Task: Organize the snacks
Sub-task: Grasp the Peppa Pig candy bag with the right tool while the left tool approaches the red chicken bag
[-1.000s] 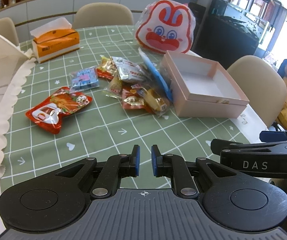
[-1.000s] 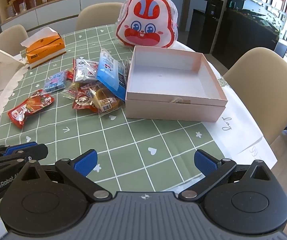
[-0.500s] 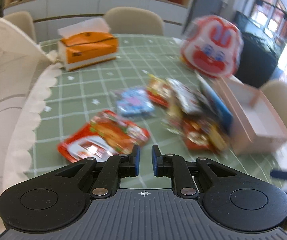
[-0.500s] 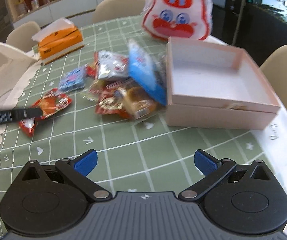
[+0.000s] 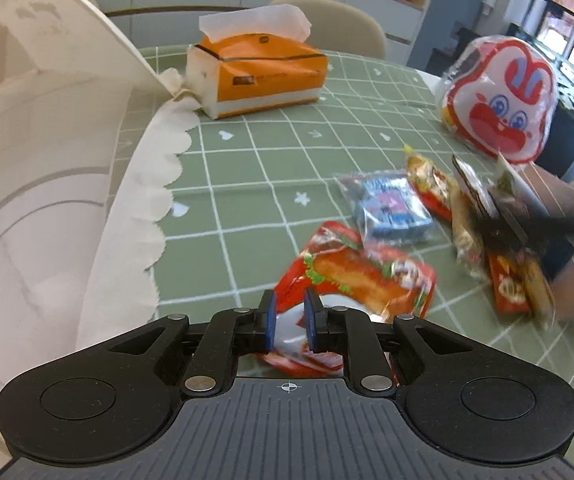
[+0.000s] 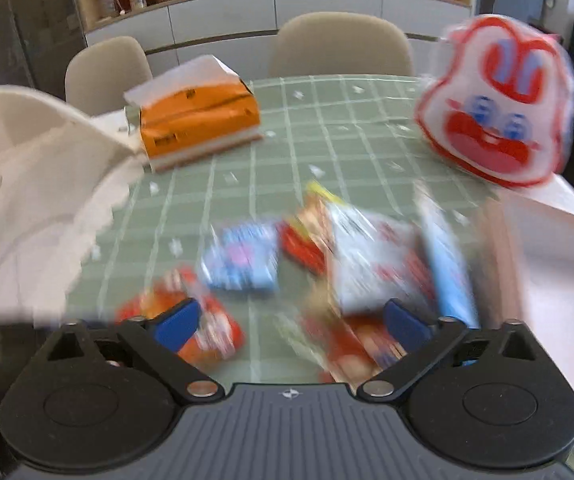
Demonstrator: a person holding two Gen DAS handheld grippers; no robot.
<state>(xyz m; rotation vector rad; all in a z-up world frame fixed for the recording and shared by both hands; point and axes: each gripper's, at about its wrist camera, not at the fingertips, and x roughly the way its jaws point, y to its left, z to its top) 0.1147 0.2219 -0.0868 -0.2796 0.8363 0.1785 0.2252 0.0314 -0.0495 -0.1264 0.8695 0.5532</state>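
Snacks lay scattered on a green checked tablecloth [image 5: 247, 168]. The left gripper [image 5: 290, 322] hung over a red snack packet [image 5: 351, 280], its blue fingers [image 5: 270, 320] nearly together with only a narrow gap; the packet showed through that gap, but whether the pads touched it could not be told. A blue packet [image 5: 391, 208] lay just beyond the red one, beside a heap of mixed packets [image 5: 487, 240]. In the blurred right-wrist view the right gripper [image 6: 293, 322] stood wide and was closing, with nothing pressed between its pads, above the red packet and the heap. A pink box [image 6: 559, 248] sat at the right, touching the heap. An orange tissue box [image 5: 259, 76] and a rabbit-faced bag [image 5: 499, 96] stood farther back, well apart. A cream scalloped cloth [image 5: 139, 208] covered the table's left side.
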